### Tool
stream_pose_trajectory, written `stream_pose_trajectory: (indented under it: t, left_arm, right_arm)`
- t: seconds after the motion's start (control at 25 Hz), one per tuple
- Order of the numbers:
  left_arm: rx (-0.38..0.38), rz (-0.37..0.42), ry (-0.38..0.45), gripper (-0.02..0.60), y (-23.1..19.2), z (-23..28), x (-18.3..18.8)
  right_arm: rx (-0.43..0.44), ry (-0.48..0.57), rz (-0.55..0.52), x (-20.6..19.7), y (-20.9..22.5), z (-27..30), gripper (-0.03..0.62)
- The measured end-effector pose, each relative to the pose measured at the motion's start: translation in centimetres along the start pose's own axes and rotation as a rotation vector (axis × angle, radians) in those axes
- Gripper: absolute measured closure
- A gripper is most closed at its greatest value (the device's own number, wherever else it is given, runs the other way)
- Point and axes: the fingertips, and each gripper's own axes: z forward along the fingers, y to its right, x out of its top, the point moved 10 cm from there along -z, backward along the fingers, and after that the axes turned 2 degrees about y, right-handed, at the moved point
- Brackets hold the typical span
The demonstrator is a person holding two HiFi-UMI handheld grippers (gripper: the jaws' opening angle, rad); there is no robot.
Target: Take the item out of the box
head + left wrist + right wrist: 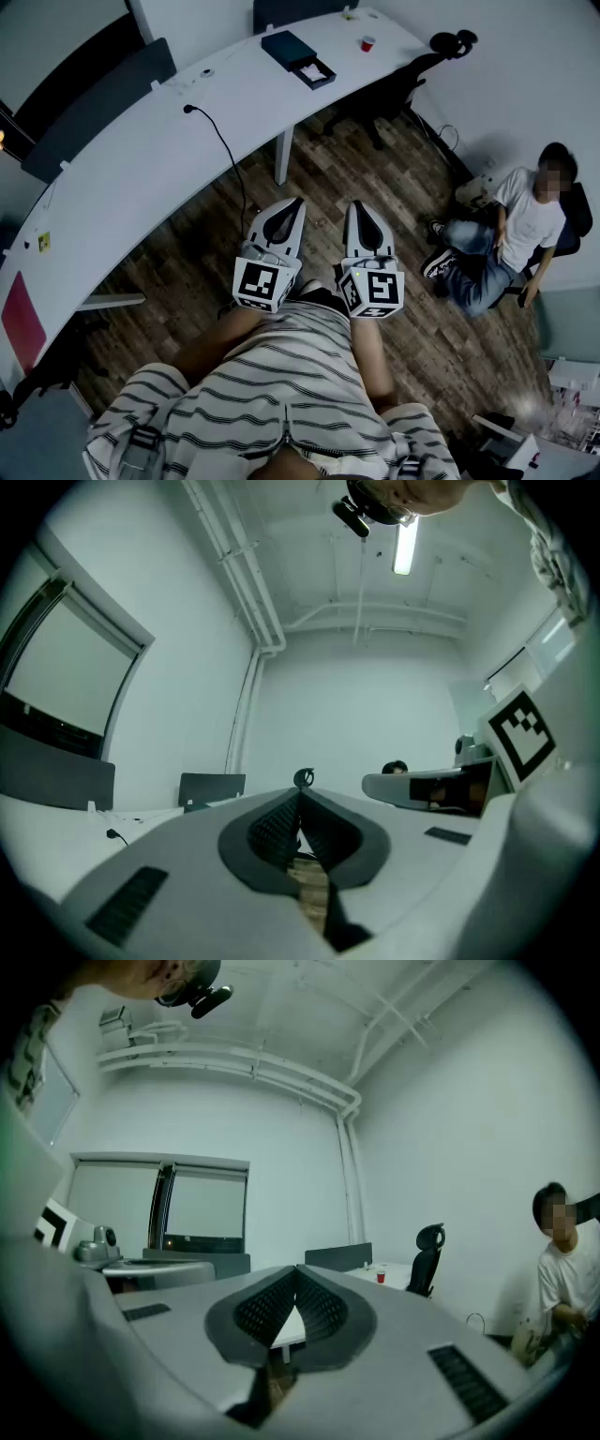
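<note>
The left gripper [294, 206] and right gripper [363, 208] hang side by side over the floor [328, 173]. Their fingers are squeezed tight together and hold nothing. The box [298, 58] sits far away from them on the white surface [141, 159].

The left gripper [300, 797] points level with its jaws together, tips meeting, nothing between them. A white bench [56, 822] lies left; the right gripper [422, 787] sits alongside.
</note>
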Motion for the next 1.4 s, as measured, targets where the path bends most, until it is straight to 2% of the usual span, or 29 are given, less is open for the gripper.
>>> stream_pose_trajectory:
  t: [0.12,0.52,0.8,1.0,1.12,1.4]
  left_arm:
    - [0.006,0.001,0.014,0.557,-0.2,0.9,0.1]
    - [0.028,0.002,-0.015,0.557,1.0,4.4,-0.5]
    - [0.061,0.013,-0.041,0.557,2.4,9.2,-0.9]
    - [0.097,0.010,-0.055,0.557,3.5,11.4,-2.3]
    - [0.106,0.027,-0.093,0.557,4.0,12.1,-3.4]
    - [0.145,0.024,-0.133,0.557,2.7,14.4,-4.8]
  right_arm:
    - [0.006,0.010,-0.004,0.0,0.6,0.6,0.576]
    - [0.040,0.004,0.016,-0.4,3.9,2.2,0.576]
    - [0.073,0.012,0.025,0.1,8.7,4.6,0.576]
    - [0.101,0.001,0.044,-0.9,11.8,5.9,0.576]
    - [0.110,-0.017,0.077,-2.2,13.1,6.6,0.576]
    - [0.128,-0.043,0.094,-3.6,14.6,9.4,0.576]
